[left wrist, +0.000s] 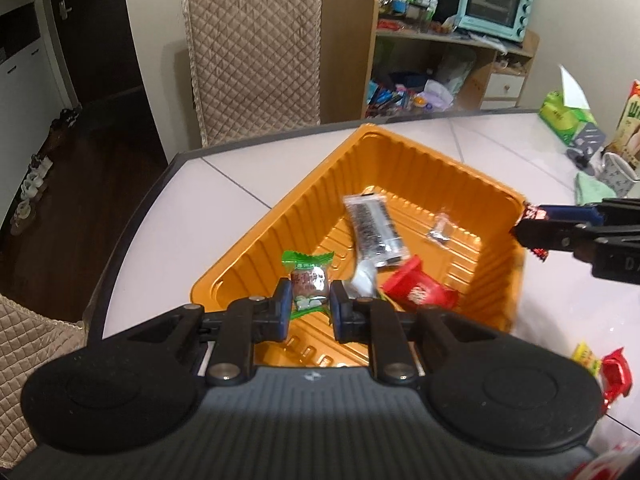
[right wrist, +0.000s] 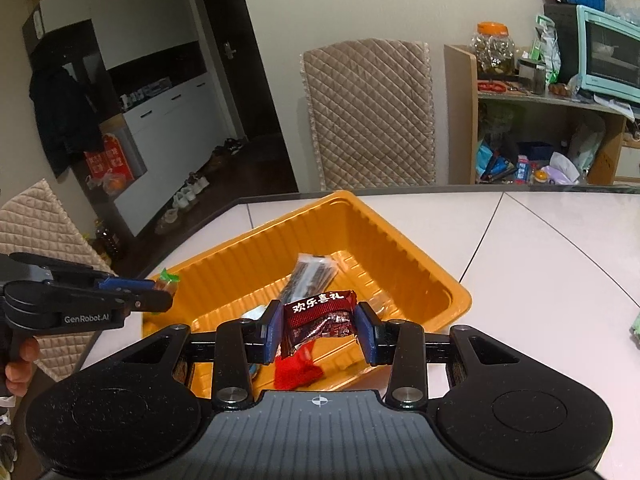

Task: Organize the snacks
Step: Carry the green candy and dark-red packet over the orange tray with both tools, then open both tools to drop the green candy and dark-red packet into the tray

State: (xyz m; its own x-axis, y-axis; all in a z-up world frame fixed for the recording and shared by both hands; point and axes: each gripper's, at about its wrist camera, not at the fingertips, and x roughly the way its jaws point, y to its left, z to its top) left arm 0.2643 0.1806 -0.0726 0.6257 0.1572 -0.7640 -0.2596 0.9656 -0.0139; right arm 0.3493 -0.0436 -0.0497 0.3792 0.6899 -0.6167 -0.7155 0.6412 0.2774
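Observation:
An orange ribbed tray [left wrist: 280, 224] [right wrist: 416, 256] sits on the white table. My left gripper [left wrist: 309, 296] is shut on a green-ended candy [left wrist: 307, 286] above the tray's near corner. In the right wrist view that gripper [right wrist: 160, 294] comes in from the left with the green candy [right wrist: 169, 279] at its tip. My right gripper [right wrist: 318, 322] is shut on a dark red candy wrapper [right wrist: 320, 316], held over the tray's near rim; the left wrist view shows it [left wrist: 530, 226] at the tray's right edge. Inside lie a black-and-clear packet [left wrist: 374, 230] [right wrist: 310, 274], a red packet [left wrist: 418, 292] [right wrist: 296, 372] and a small clear sachet [left wrist: 442, 228].
Loose red and yellow sweets [left wrist: 600, 364] lie on the table at the right. A green tissue box [left wrist: 564, 116], a mug [left wrist: 618, 174] and a cloth stand at the far right. Quilted chairs [left wrist: 256, 60] and a cluttered shelf with a teal oven [left wrist: 496, 0] are behind.

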